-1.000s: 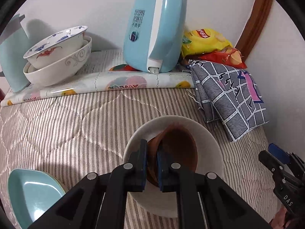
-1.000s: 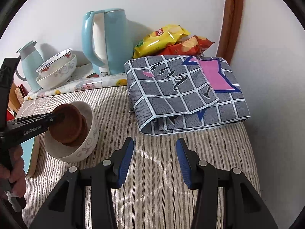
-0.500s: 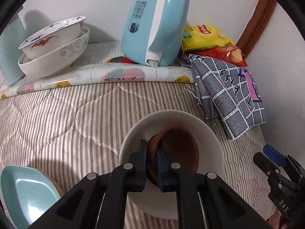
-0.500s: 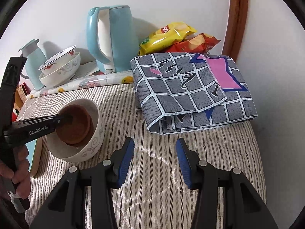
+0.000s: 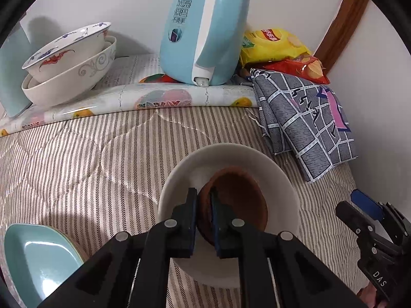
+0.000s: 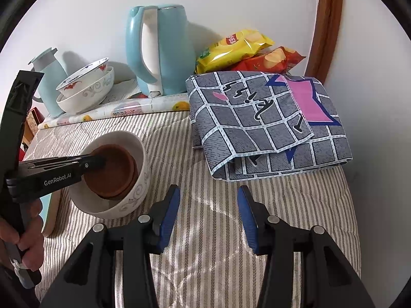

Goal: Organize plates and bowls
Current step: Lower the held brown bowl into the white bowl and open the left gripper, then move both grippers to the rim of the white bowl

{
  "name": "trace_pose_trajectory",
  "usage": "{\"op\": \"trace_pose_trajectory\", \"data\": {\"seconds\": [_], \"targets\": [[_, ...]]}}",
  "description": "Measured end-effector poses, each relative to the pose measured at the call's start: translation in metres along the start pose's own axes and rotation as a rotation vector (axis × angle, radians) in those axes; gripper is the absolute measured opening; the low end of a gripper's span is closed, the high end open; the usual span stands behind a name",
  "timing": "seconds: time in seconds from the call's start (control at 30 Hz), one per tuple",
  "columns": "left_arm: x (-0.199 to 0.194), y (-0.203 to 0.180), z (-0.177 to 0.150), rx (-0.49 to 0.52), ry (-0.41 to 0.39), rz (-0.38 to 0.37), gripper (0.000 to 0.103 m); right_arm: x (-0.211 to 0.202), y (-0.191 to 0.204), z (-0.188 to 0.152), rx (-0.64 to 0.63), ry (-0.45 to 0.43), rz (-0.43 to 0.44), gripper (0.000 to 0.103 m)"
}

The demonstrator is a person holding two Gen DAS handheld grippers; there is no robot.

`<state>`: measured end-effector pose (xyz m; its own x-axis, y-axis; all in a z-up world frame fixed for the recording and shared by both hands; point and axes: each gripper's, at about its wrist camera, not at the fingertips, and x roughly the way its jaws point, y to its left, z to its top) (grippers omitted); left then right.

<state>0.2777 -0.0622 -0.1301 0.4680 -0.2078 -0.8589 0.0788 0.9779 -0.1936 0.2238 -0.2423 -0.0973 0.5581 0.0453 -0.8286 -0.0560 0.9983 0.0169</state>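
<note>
On the striped quilted worktop (image 5: 84,159), near its right half, stands a white bowl (image 5: 277,177) with a grey scroll pattern on its outer wall. A brown bowl (image 5: 241,200) sits nested inside it, tilted slightly toward the left gripper (image 5: 204,220). The left gripper's jaws are clenched on the near rim of the brown bowl, one jaw outside the rim and one inside. In the right wrist view the same gripper (image 6: 99,163) reaches in from the left, held by the person's hand (image 6: 24,241).

The right gripper (image 6: 208,218) hangs above bare quilt just beside the white bowl, its blue-padded jaws released and spread with nothing between them.

A light teal plate (image 5: 38,256) lies at the near left edge of the worktop, apart from the white bowl.

At the back left, a floral-patterned bowl (image 5: 69,48) is stacked inside a larger white scroll-patterned bowl (image 5: 66,84); both rest on a fruit-print mat (image 5: 159,100). A light blue electric kettle (image 5: 205,28) stands on the same mat. To the right lie a folded grey grid-print cloth (image 6: 267,125) and, behind it, a yellow chip bag (image 6: 231,46) and a red chip bag (image 6: 267,61).
</note>
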Motion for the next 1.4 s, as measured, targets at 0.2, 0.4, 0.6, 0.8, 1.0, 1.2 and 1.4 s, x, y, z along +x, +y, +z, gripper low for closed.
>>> {"op": "trace_pose_trajectory", "data": {"seconds": [0.2, 0.4, 0.6, 0.8, 1.0, 1.2, 1.4], "targets": [[-0.020, 0.003, 0.001, -0.006, -0.029, 0.012, 0.015, -0.009, 0.006, 0.004, 0.002, -0.015, 0.007, 0.046], [-0.055, 0.005, -0.001, 0.045, -0.134, 0.139, 0.033, -0.027, 0.015, 0.006, -0.002, -0.063, -0.012, 0.048], [-0.094, 0.006, -0.001, 0.063, -0.227, 0.250, 0.045, -0.050, 0.022, 0.006, 0.005, -0.118, -0.022, 0.049], [-0.127, -0.005, -0.005, 0.122, -0.324, 0.390, 0.061, -0.079, 0.029, 0.002, 0.010, -0.157, 0.012, 0.051], [-0.149, -0.006, -0.023, 0.064, -0.418, 0.374, 0.065, -0.104, 0.036, -0.006, 0.015, -0.197, 0.028, 0.051], [-0.140, -0.001, -0.040, -0.007, -0.360, 0.377, 0.068, -0.111, 0.042, -0.015, 0.014, -0.178, 0.034, 0.051], [-0.117, -0.003, -0.052, 0.027, -0.278, 0.378, 0.068, -0.106, 0.044, -0.019, 0.003, -0.178, 0.041, 0.052]]}}
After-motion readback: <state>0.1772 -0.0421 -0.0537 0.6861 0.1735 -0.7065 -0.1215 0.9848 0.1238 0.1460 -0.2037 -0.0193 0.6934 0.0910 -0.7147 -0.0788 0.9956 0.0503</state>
